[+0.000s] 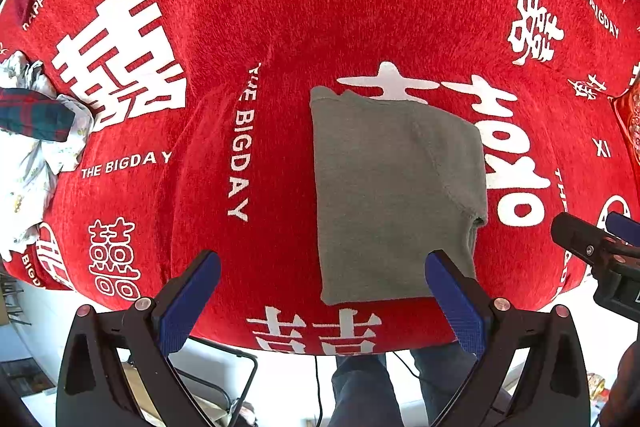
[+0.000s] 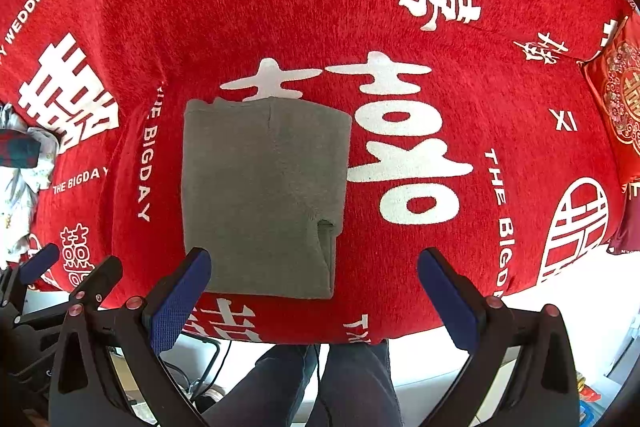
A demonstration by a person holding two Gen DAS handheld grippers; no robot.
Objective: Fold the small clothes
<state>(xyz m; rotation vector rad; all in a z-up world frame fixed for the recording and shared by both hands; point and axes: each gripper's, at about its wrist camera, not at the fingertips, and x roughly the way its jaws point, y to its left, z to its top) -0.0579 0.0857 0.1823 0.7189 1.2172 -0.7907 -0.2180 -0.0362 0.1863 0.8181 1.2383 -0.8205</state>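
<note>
The left gripper (image 1: pixel 322 291) is wide open and holds nothing. Its two blue fingers (image 1: pixel 188 307) stand far apart above the near edge of a big red blanket (image 1: pixel 320 7) with white letters and signs on it. The right gripper (image 2: pixel 314 291) is wide open too, with nothing between its blue fingers (image 2: pixel 180 299). A small grey garment (image 1: pixel 392 195) lies flat on the blanket, folded into a neat block. In the left wrist view it sits just ahead of the left gripper, toward its right finger, and that finger's tip covers the garment's near right corner; I cannot tell if they touch. In the right wrist view the grey garment (image 2: pixel 260 195) lies just ahead of the right gripper, toward its left finger, whose tip covers the near left corner. So the garment lies between the two grippers. Each gripper peeks into the other's view: the right gripper (image 1: pixel 600 247) at the right edge, the left gripper (image 2: pixel 60 275) at the low left. Far off to the left of both grippers is a pile of other clothes (image 1: pixel 32 147), white with a dark checked piece on top. Well to the right of the right gripper lies a red cushion (image 2: pixel 620 107) with a gold pattern. Below the blanket's edge you can see the person's legs (image 2: pixel 320 387) in dark trousers.
</note>
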